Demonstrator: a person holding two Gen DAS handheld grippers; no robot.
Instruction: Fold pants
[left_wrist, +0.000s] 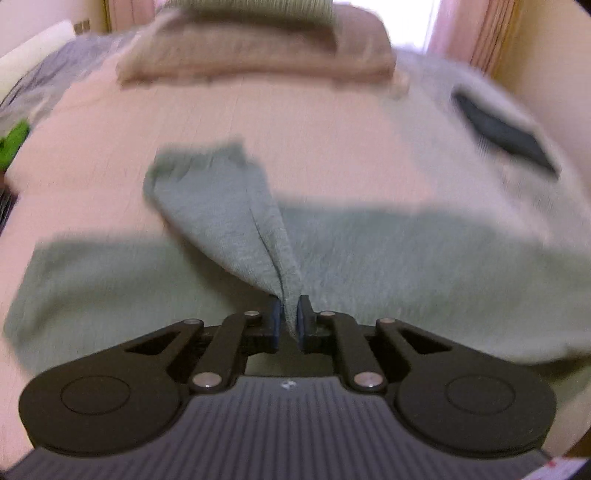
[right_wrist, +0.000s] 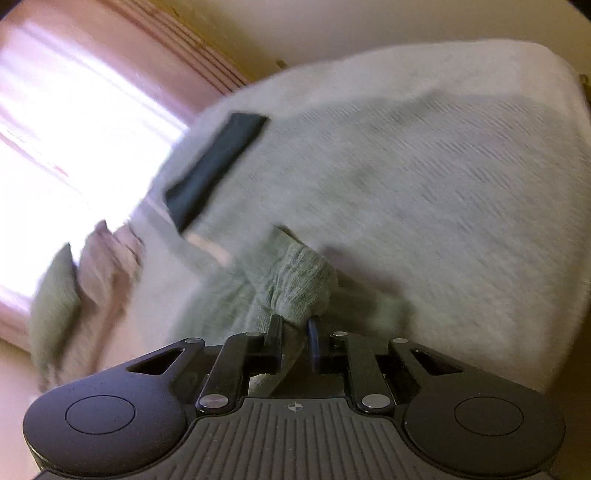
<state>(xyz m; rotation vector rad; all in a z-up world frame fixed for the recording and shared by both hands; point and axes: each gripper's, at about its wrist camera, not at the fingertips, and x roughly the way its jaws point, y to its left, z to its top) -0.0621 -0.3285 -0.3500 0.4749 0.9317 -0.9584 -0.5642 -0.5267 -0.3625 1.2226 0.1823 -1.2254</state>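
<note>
The pants (left_wrist: 221, 221) are sage-green knit fabric lying across a pale pink bed. In the left wrist view, my left gripper (left_wrist: 289, 317) is shut on a pinched fold of the pants, which rises as a tented ridge from the bed to the pads. A wide band of the same fabric lies flat beneath. In the right wrist view, my right gripper (right_wrist: 294, 339) is shut on a bunched, ribbed end of the pants (right_wrist: 299, 288), held up off the bed. Both views are motion-blurred.
The bed (left_wrist: 258, 122) carries a pale green blanket (right_wrist: 424, 166) with a dark rectangular object (right_wrist: 214, 166) on it. Pillows (left_wrist: 255, 48) are stacked at the headboard end. Pink curtains and a bright window (right_wrist: 74, 129) lie beyond. A green item (left_wrist: 13, 144) sits at the left edge.
</note>
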